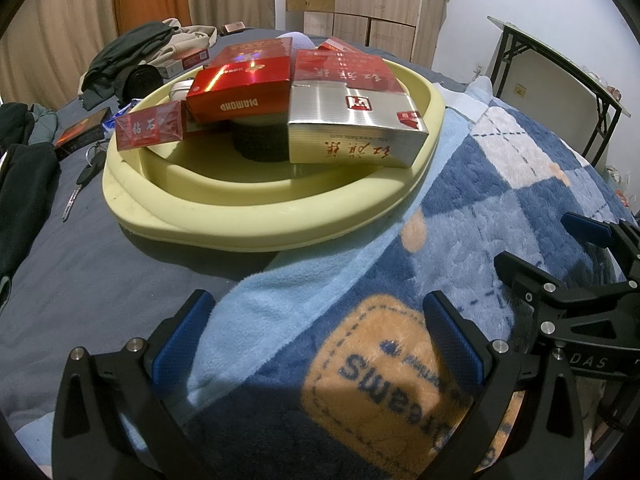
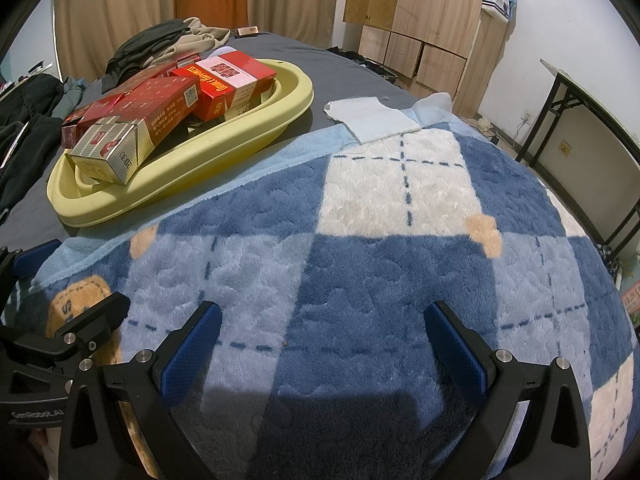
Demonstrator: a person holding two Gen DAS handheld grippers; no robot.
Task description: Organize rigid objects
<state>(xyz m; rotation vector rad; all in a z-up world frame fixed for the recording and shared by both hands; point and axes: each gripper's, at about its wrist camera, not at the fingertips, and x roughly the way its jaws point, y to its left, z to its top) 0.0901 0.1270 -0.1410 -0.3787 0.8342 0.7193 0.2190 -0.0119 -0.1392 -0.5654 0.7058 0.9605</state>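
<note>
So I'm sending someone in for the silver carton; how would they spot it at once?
Find the pale yellow basin on the grey bed, beside the blue checked blanket. Several cartons are piled in it, and the silver carton sits at the pile's blanket-side end. It is the only one with a ribbed metallic silver top and red characters on a pale gold side; its neighbours are mostly red.

Blanket (image 2: 360,208): fluffy fleece cloth, matt. Basin (image 1: 256,224): smooth yellow plastic w/ slight sheen. Silver carton (image 1: 352,128): glossy, metallic-look card, fine ribbing. Red cartons (image 1: 240,88): shiny film wrap. Left claw (image 1: 320,336) pads (image 1: 452,340): textured blue, frame matt black plastic. Wardrobe (image 2: 432,4): wood-grain.
</note>
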